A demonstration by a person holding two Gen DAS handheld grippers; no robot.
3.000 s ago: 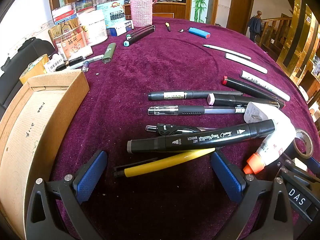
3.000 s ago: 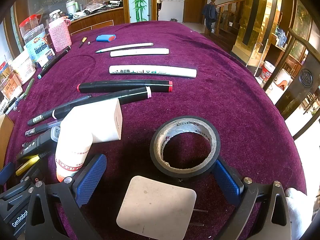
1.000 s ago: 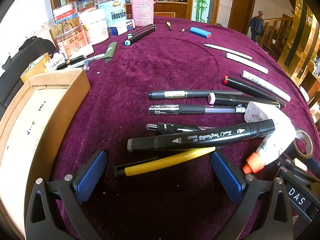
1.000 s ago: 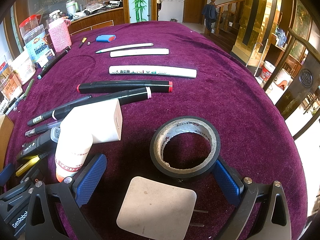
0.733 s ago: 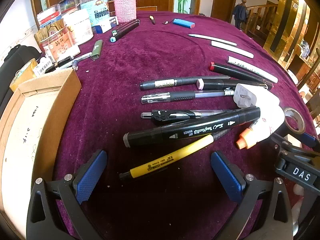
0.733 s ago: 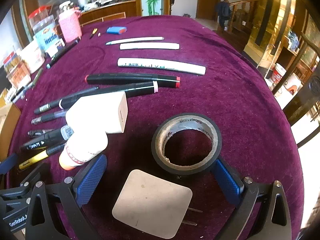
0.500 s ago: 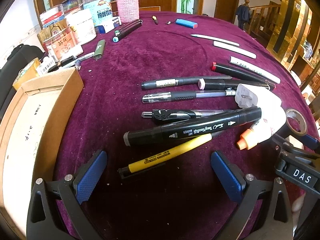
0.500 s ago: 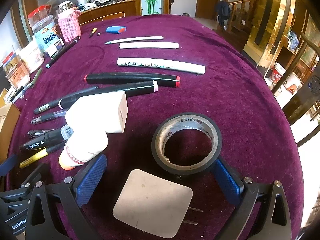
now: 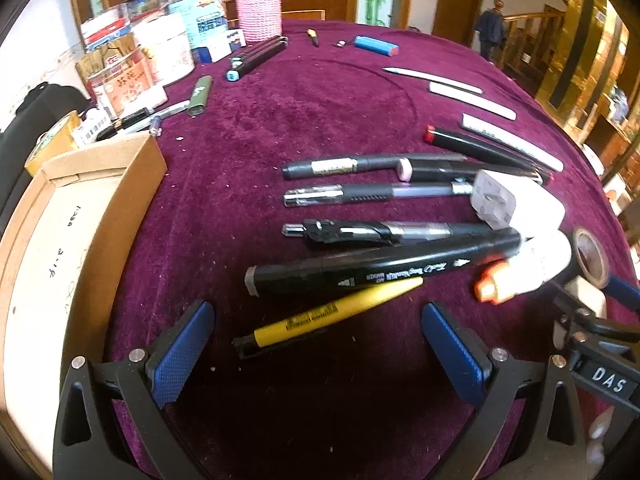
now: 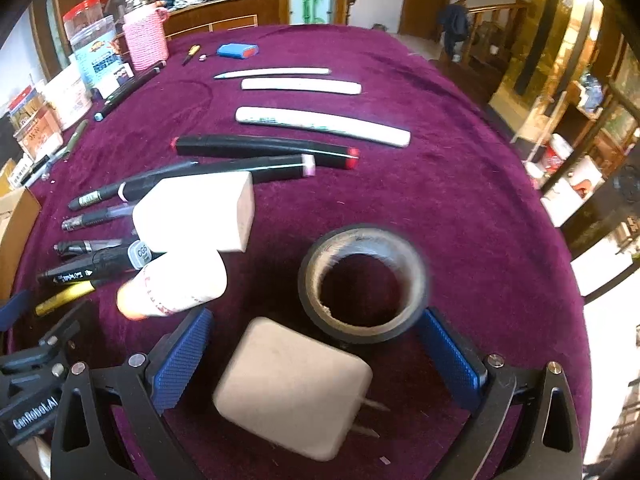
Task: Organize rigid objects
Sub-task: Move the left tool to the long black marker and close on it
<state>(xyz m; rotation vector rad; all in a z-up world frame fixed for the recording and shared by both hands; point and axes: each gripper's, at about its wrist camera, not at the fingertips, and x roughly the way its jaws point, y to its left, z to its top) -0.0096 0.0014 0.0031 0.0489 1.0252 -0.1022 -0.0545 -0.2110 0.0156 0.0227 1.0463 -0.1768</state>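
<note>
On the purple velvet-covered counter, the task's things lie in loose rows around the thick black art marker with white lettering, which serves as the landmark. Just nearer the camera than that marker, and partly tucked under it, lies a yellow pen with a black tip, angled across the gap of the left tongs; those tongs stand wide open with nothing between their blue pads, likely set to close on the yellow pen first because it is the closest loose piece. Beyond the marker lie a black clip pen, a clear-ended gel pen and a grey pen with a white label, roughly parallel. Far to the marker's left sits an open brown cardboard box, probably the place the pens are meant to go.

Right of the marker, a white bottle with an orange cap lies on its side against a white plug-in charger block. The right tongs are also spread wide and grip nothing: a beige flat adapter with two metal prongs lies between their pads, and a black roll of tape sits just ahead, touching the right-hand pad.
</note>
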